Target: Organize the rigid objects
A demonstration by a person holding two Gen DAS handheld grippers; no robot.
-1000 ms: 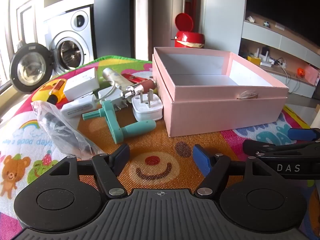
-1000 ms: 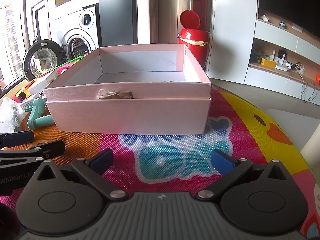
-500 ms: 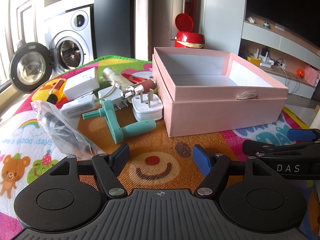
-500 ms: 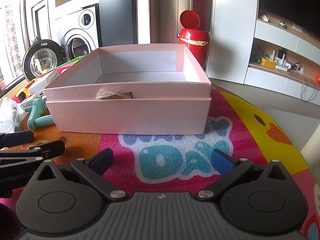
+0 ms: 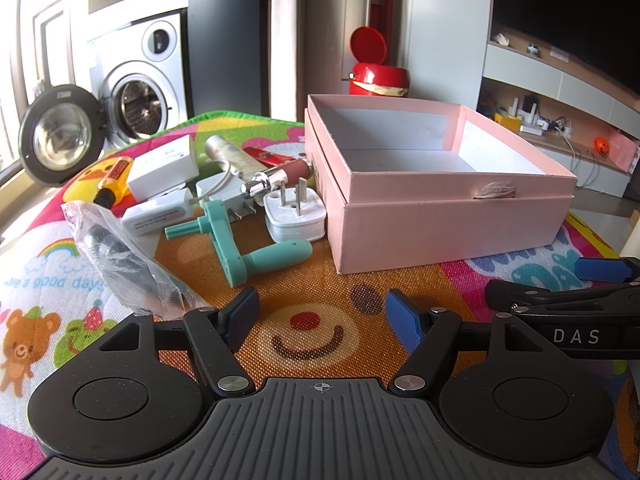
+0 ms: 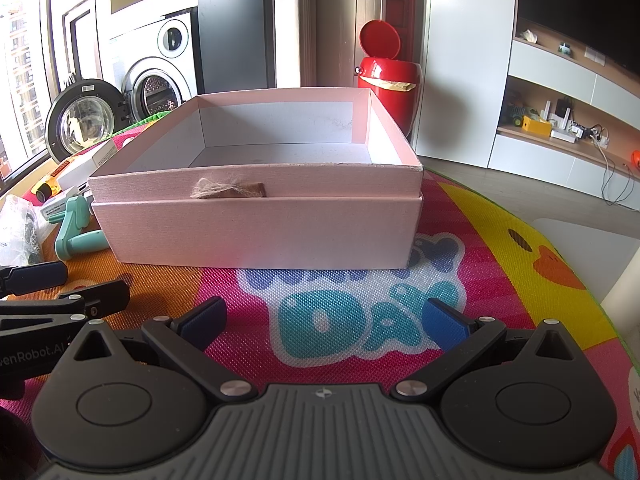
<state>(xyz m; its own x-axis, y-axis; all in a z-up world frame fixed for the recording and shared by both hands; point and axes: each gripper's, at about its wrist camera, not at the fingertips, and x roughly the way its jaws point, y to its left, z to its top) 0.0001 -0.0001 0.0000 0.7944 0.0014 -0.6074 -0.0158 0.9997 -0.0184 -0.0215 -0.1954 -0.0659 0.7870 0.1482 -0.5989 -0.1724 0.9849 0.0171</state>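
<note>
Left gripper (image 5: 322, 312) spread wide, holding nothing, low over the orange part of the play mat (image 5: 312, 340). Right gripper (image 6: 324, 318) likewise wide and bare, above the pink and teal lettering of the mat, squarely facing the box. Seen from each other's cameras too: right gripper at the right edge of the left view, left gripper at the left edge of the right view, side by side and near.

Just ahead of the left gripper, a teal crank handle (image 5: 240, 240) flat on the mat, with a clear plastic bag (image 5: 124, 256) holding something dark to its left. Behind the handle, a white plug (image 5: 296, 216) prongs up, just beside the box wall. Further back in a tight cluster: a chrome and pink tube (image 5: 280, 176), a white adapter (image 5: 158, 214), a white carton (image 5: 162, 168), an orange screwdriver (image 5: 114, 180).

To the right of the pile, a pink box (image 5: 440, 216), open, seated in its lid, nothing inside (image 6: 256, 208).

Beyond the mat, a washing machine (image 5: 136, 92) with door open and a red bin (image 6: 390, 72).
</note>
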